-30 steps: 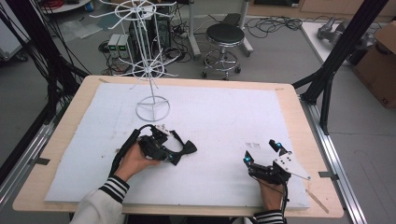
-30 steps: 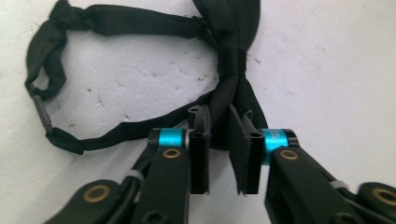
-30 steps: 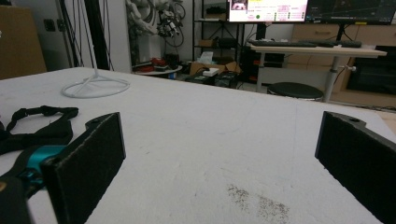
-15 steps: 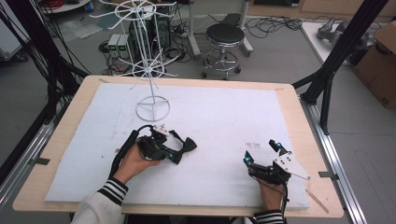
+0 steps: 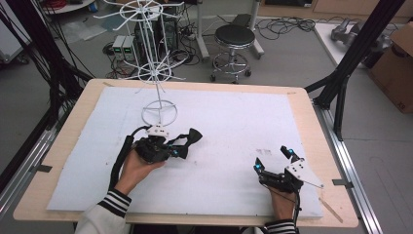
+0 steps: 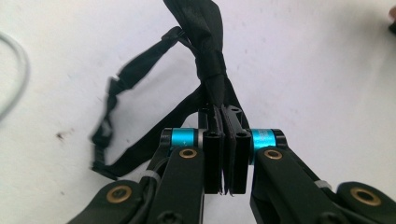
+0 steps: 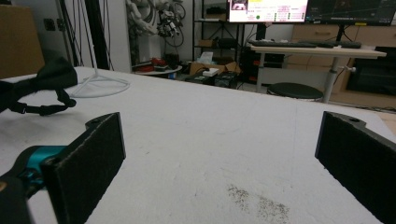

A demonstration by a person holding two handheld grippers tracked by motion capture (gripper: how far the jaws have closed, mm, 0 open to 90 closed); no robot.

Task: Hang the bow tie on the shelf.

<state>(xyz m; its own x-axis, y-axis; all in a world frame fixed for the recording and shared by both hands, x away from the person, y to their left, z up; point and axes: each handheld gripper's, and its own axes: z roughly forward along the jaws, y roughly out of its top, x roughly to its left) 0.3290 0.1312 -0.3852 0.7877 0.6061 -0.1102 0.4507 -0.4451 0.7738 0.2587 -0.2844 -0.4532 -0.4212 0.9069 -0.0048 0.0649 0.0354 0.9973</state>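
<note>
High view: a person sat at a wooden table (image 5: 78,112) covered with a white sheet (image 5: 234,122); a white wire stand (image 5: 155,73) stood on the sheet at the far left.
Left gripper (image 5: 181,146): its jaws were pressed together on a black bow tie (image 6: 212,70), near the knot, so the tie could be carried without slipping.
Bow tie, place: it was at the left gripper's tips, low over the sheet just beside the ring base of the stand; whether it touched the sheet, I cannot tell.
Strap (image 6: 112,116): it hung loose to one side as a thin loop, not caught between the jaws.
Right gripper (image 5: 273,159): its jaws stood wide apart with nothing between them; it rested on the sheet well apart from the tie, probably waiting.
Right gripper view: the tie's dark wing (image 7: 53,74) showed far off at the left, near the stand's base.
Probable purpose: as a judgement only, the tie seemed meant for hanging on the stand.
</note>
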